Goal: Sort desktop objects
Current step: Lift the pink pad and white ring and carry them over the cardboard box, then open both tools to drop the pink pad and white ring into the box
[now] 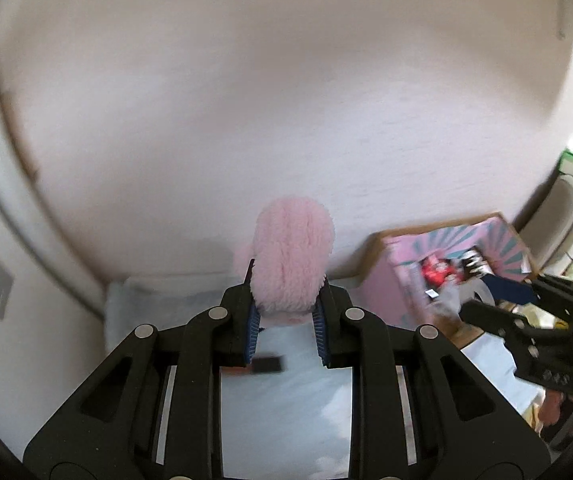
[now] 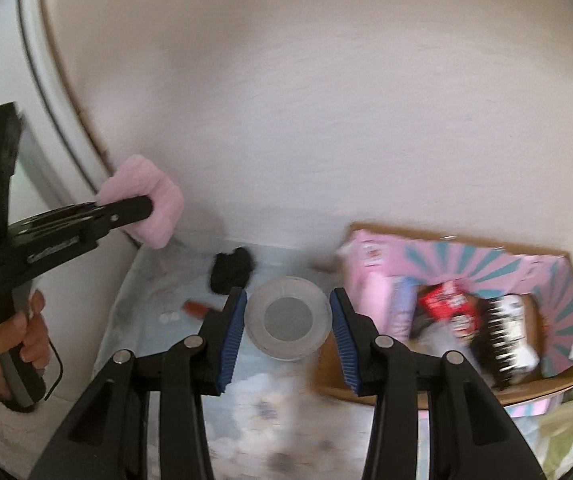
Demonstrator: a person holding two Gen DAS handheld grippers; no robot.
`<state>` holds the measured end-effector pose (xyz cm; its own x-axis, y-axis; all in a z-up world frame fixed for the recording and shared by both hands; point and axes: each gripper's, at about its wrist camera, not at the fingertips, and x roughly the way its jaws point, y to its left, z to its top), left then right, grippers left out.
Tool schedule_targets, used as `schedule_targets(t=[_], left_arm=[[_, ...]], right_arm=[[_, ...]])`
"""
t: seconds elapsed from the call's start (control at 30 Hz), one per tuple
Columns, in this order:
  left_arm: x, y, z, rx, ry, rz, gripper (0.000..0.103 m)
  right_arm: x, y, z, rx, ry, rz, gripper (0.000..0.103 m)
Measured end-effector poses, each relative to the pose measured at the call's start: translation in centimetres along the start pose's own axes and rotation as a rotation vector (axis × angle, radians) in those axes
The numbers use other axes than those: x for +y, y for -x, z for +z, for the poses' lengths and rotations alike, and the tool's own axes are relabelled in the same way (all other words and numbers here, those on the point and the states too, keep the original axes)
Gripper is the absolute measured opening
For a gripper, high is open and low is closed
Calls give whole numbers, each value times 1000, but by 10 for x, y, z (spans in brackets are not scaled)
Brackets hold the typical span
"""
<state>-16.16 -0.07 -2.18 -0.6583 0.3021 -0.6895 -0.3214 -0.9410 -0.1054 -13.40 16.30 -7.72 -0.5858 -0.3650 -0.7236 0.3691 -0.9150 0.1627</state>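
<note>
One pale blue, perhaps cloud-printed desktop (image 2: 158, 280)

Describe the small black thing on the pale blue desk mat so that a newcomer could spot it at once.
Start at the open cardboard box with pink and teal flaps on the right. Left of it, the right gripper frames a clear round plastic container. Beyond its left edge lies the crumpled black fabric lump, darker than anything else on the pale blue desk mat.
</note>
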Motion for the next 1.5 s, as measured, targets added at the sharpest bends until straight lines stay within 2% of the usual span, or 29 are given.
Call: schedule_targets(t=[0.13, 0.33, 0.57, 1.0, 1.17, 1.23, 1.27, 1.3, 1.33, 1.37, 1.43, 1.5], left_arm=[[-43, -8, 16, 2, -48, -60, 20], [-114, -38, 25, 65, -108, -158, 20], [-171, -67, 22, 123, -149, -211, 20], [-217, -111, 13, 198, -205, -199, 20], [-233, -126, 11, 221, -218, -192, 22], [-230, -129, 14, 239, -194, -197, 37], [-226, -129, 14, 247, -169, -211, 53], [-220, -130, 16, 245, -145, -181, 71], [-219, -131, 17, 242, -130, -155, 84], [-211, -132, 19, 235, -113, -139, 103], [-200, -131, 23, 221, -82, -169, 103], [-194, -130, 28, 223, -61, -189, 103]], right_arm=[[-42, 13, 5, 19, -25, -51, 40], [-105, 25, 4, 53, -65, -158, 40], [-158, 24, -8, 95, -137, -191, 40], [-187, 10, -14, 159, -183, -161, 40], [-192, 6, -17, 189, -190, -120, 40], [-196, 5, -16, 190, -205, -122, 43], [-198, 4, -16, 190, -218, -110, 63], [-200, 4, -16, 192, -228, -99, 78], [-203, 4, -17, 195, -245, -94, 88], [-207, 6, -17, 200, -267, -79, 103], [-215, 12, -18, 183, -299, -40, 103], [-216, 21, -16, 166, -291, -54, 103]])
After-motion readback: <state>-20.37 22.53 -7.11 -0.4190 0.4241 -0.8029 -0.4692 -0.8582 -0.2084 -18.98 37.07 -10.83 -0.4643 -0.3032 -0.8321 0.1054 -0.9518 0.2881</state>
